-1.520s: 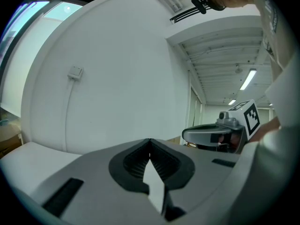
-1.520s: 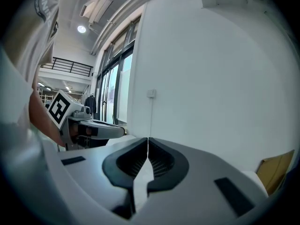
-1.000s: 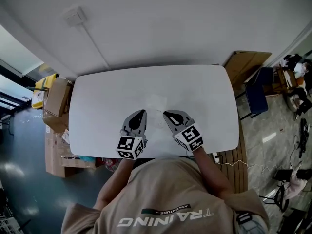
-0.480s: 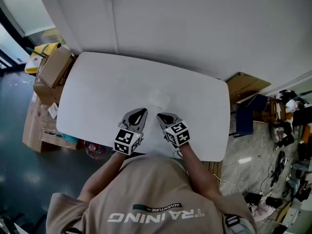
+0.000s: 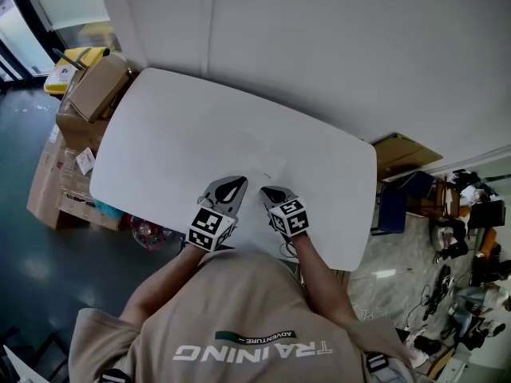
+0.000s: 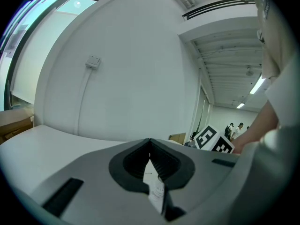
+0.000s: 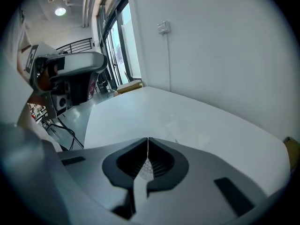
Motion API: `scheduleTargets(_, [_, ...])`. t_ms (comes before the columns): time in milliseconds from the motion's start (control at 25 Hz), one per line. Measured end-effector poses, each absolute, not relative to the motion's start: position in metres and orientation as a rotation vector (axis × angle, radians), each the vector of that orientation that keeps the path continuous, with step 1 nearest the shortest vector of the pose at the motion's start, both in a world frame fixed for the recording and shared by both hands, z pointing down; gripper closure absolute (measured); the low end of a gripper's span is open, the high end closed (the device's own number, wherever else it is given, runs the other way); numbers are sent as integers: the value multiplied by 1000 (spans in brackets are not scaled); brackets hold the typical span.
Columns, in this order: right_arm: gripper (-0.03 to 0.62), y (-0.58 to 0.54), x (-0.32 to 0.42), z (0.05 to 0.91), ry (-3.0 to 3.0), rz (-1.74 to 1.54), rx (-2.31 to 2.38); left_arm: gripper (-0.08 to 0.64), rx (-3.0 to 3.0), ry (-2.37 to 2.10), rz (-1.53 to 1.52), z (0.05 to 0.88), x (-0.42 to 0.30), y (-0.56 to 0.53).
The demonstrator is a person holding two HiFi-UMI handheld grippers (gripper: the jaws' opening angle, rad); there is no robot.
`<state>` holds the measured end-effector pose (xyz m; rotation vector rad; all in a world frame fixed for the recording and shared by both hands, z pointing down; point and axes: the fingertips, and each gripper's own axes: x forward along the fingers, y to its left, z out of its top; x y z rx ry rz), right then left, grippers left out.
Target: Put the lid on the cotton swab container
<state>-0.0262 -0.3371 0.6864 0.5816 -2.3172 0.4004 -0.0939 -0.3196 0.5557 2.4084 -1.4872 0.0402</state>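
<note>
Nearest to us, past our beige shirt, we hold both tools low over the near edge of the white table, each with its marker cube turned up towards us. The left gripper is clenched: in the left gripper view its two jaws meet at the tips, and nothing is gripped between them. The right gripper is clenched the same way, its jaws pressed together at the tips and holding nothing. The two stand close side by side, tips pointing away from us and leaning slightly towards each other, without touching. Just beyond them the cotton swab container lies on the table as a pale, nearly see-through patch. It is straight ahead of the right gripper's tips and ahead and to the right of the left gripper's, near both and touched by neither. In the right gripper view it is only a faint outline on the tabletop past the closed jaws. We cannot make out a lid apart from the container, nor whether one is on it. Farther off, cardboard boxes stand on the floor at the table's left end, and behind the table rises a plain white wall.
</note>
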Motion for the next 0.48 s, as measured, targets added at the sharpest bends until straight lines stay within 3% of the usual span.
scheduleTargets(480, [574,-331,-25,707,-2267,451,569,546,2391,-1480,46,567,-98,-319])
